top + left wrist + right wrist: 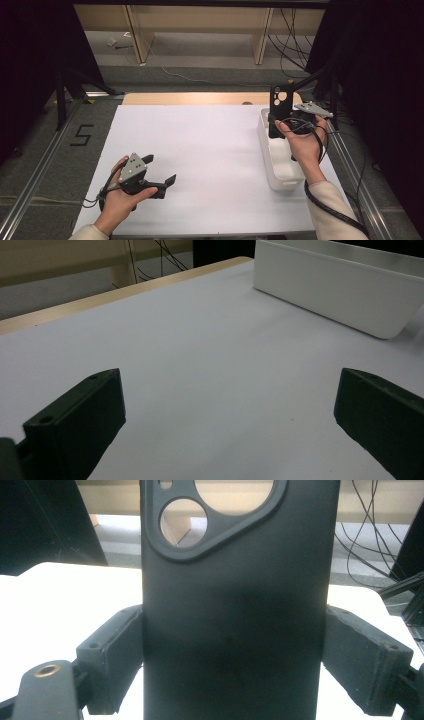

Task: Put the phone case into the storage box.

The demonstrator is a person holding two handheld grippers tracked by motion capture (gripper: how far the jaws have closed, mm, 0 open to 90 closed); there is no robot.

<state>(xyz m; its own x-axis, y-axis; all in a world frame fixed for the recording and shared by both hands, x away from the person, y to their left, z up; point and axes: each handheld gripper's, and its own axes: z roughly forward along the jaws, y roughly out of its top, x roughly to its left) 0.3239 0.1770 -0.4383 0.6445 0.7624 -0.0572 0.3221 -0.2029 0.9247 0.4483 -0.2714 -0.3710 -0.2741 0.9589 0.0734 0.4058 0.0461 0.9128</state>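
Note:
A black phone case (278,107) with round camera cut-outs stands upright over the far end of a white bin (272,165), clamped across its sides by my right gripper (280,125). In the right gripper view the phone case (235,615) rises between the two black pads, which press on both of its edges. My left gripper (162,172) rests low over the white table cover (200,150) at the near left, jaws spread wide apart. Nothing lies between the left gripper (227,415) jaws but bare white surface.
The white bin (340,295) runs along the table's right side. A wooden table edge (200,98) shows beyond the cover. Metal rails flank the table, a "5" (81,135) marks the floor at left, and cables (295,45) hang at the back.

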